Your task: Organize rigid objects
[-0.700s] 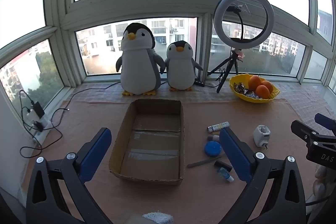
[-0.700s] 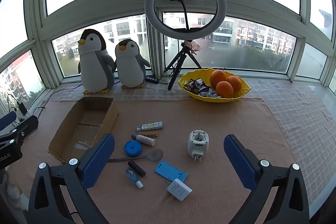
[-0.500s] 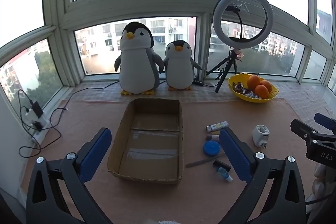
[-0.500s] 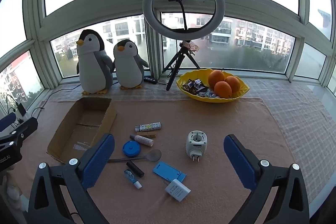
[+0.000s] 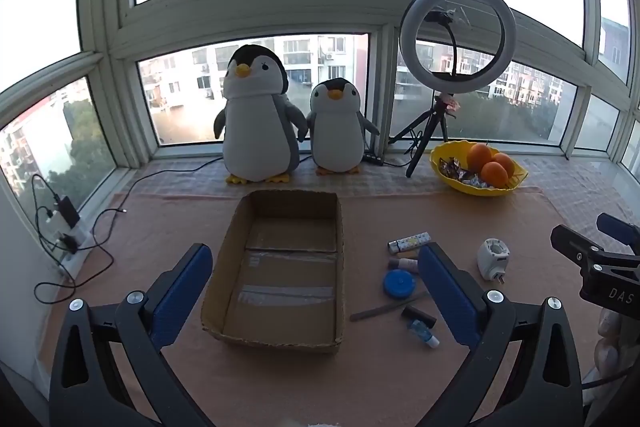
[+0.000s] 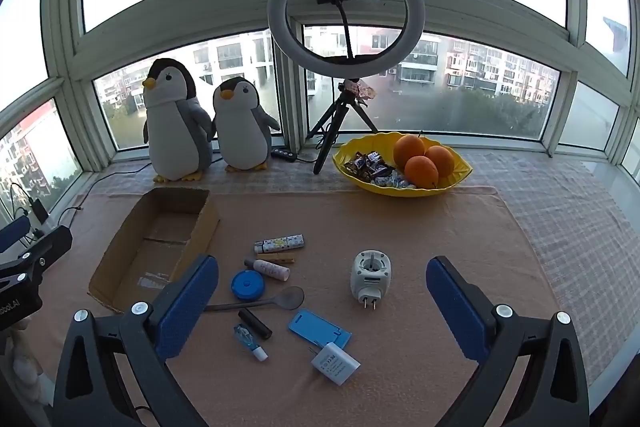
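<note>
Small rigid items (image 6: 276, 291) lie scattered on the desk (image 6: 420, 227), none boxed yet; empty cardboard box (image 6: 160, 239) sits at their 9 o'clock; white plug adapter (image 6: 371, 271) at 3 o'clock; right claw (image 6: 322, 303) and left claw (image 5: 314, 291) both gape wide, holding nothing; we'd start with the adapter, dropping straight down, since the spoon (image 6: 260, 301) lies too flat.
</note>
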{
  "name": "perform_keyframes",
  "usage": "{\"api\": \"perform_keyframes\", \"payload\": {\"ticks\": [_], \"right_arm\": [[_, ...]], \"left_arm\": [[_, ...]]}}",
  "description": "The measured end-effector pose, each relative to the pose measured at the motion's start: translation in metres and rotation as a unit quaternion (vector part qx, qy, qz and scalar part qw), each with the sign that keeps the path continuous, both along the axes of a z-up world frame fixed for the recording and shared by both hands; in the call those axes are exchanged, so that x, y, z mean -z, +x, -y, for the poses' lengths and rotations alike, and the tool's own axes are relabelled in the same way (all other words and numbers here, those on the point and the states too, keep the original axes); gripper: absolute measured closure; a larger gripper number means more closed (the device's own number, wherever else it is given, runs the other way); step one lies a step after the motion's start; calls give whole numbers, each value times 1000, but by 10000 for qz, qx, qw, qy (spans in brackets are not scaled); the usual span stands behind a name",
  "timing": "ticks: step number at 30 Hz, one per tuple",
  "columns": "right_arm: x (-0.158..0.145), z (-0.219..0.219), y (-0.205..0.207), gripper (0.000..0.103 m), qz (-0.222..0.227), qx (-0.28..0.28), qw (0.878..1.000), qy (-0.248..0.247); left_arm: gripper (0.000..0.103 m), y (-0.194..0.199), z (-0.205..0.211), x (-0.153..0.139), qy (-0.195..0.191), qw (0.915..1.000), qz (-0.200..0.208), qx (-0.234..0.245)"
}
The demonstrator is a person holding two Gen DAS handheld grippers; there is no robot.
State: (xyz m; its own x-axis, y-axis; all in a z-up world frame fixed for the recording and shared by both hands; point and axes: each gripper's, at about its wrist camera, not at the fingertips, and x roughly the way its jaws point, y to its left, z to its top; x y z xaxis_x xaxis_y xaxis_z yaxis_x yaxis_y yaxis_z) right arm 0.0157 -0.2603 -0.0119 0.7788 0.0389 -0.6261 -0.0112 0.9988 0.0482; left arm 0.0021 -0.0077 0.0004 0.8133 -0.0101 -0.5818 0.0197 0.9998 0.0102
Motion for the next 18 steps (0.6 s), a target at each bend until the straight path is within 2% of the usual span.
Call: {"api": "perform_keyframes", "payload": {"ticks": [18], "right_arm": [[0, -2, 0, 0, -36, 22, 10000, 35]], "left_arm": [[1, -1, 0, -4, -15, 10000, 19, -2]]}}
